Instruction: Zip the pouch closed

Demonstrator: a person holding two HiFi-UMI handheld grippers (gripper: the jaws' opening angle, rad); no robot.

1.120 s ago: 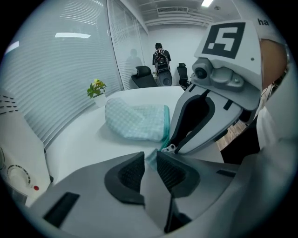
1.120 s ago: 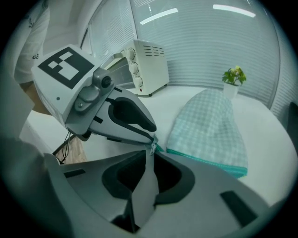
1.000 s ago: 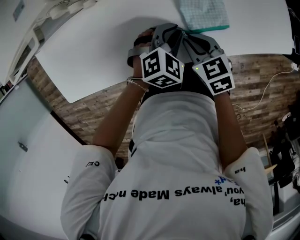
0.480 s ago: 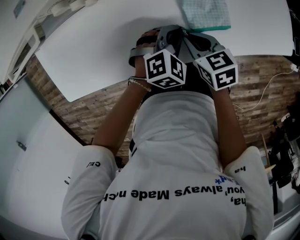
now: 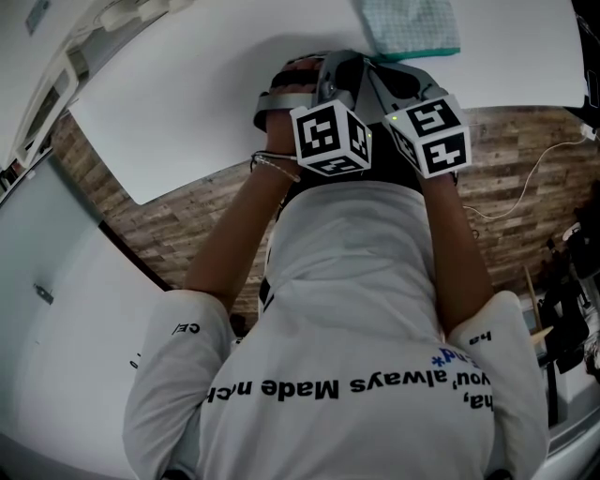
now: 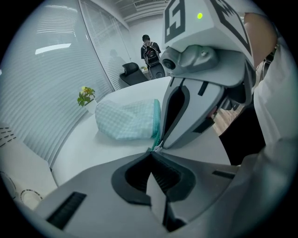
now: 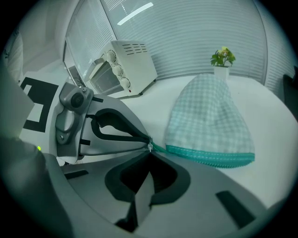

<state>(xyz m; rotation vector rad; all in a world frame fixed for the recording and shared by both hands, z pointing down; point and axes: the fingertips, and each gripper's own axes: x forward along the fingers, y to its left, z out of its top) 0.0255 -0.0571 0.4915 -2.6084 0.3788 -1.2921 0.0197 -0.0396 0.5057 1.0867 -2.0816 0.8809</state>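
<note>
right hand-held gripper tips tight on near zipper end of pouch

The white worktop fills the upper part of the head view and carries a teal-checked pouch lying flat at the top edge, with a small potted plant standing behind it.

The pouch is being shown as soft checked cloth with a woven teal edge, the tabletop as smooth matt white, the floor as wood-grained, possibly laminate.
</note>
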